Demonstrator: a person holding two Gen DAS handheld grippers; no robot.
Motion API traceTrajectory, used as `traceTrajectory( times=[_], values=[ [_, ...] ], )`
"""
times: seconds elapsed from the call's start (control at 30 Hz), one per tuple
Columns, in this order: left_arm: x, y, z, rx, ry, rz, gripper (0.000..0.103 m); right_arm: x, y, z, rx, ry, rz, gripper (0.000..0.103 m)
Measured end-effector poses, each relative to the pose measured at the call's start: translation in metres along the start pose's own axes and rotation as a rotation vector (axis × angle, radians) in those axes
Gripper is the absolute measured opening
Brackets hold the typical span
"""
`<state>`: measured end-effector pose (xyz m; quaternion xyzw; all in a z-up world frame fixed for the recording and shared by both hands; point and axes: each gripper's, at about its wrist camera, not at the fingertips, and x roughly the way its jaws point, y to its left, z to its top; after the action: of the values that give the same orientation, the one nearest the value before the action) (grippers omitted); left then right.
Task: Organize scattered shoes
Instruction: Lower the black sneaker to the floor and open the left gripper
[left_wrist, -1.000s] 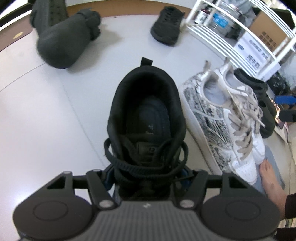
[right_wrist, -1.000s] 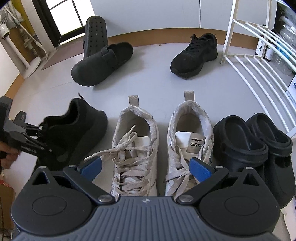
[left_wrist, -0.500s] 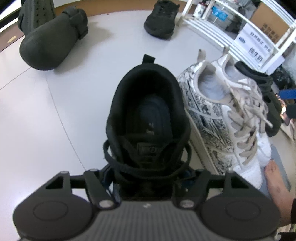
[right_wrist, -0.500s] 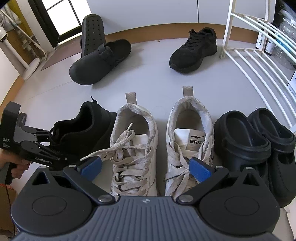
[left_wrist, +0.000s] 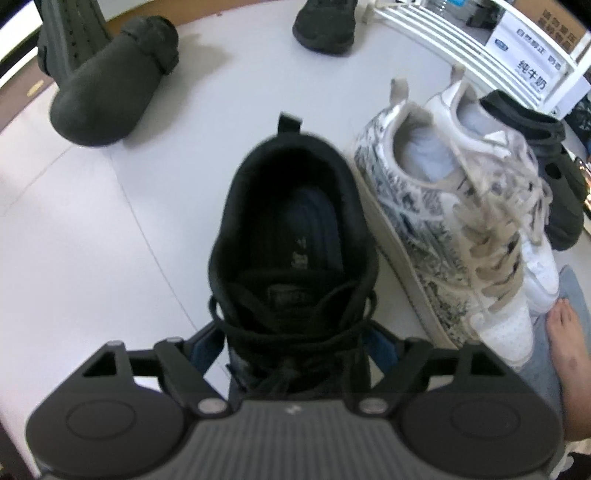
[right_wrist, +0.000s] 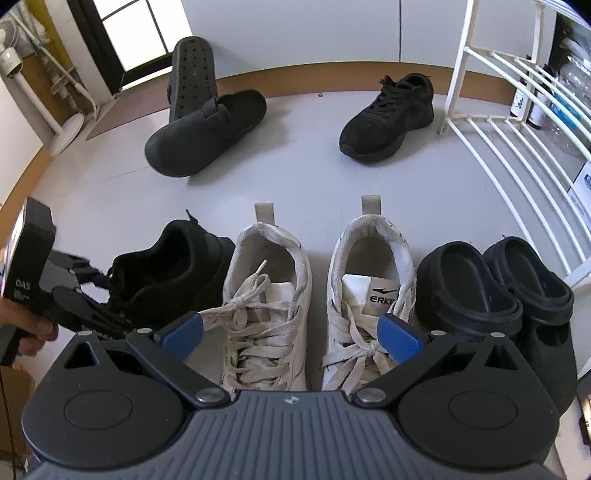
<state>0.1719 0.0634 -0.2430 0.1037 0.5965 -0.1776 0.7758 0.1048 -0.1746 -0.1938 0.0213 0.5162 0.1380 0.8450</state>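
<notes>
Left claw (left_wrist: 295, 339) grips the black sneaker (left_wrist: 291, 236), now slid lower-centre against the white pair (right_wrist: 317, 295); right claw (right_wrist: 291, 332) hangs open; row grows.

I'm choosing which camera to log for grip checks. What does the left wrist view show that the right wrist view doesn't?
Only the left wrist view: the black sneaker's insole, and the left gripper clamping its laced front; also a bare foot.

Only the right wrist view: the open right gripper hovering above the white sneakers, both black clogs from above, and the hand.

Both: the held sneaker, white pair, far black sneaker, dark slippers, white rack.
</notes>
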Motion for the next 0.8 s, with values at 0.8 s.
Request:
traceTrajectory(
  times=[0.8],
  values=[
    [-0.347, 0.033, 0.099, -0.196, -0.141, 0.094, 0.092, -0.14, 0.038, 0.097, 0.266, 0.074, 0.144, 0.103]
  ],
)
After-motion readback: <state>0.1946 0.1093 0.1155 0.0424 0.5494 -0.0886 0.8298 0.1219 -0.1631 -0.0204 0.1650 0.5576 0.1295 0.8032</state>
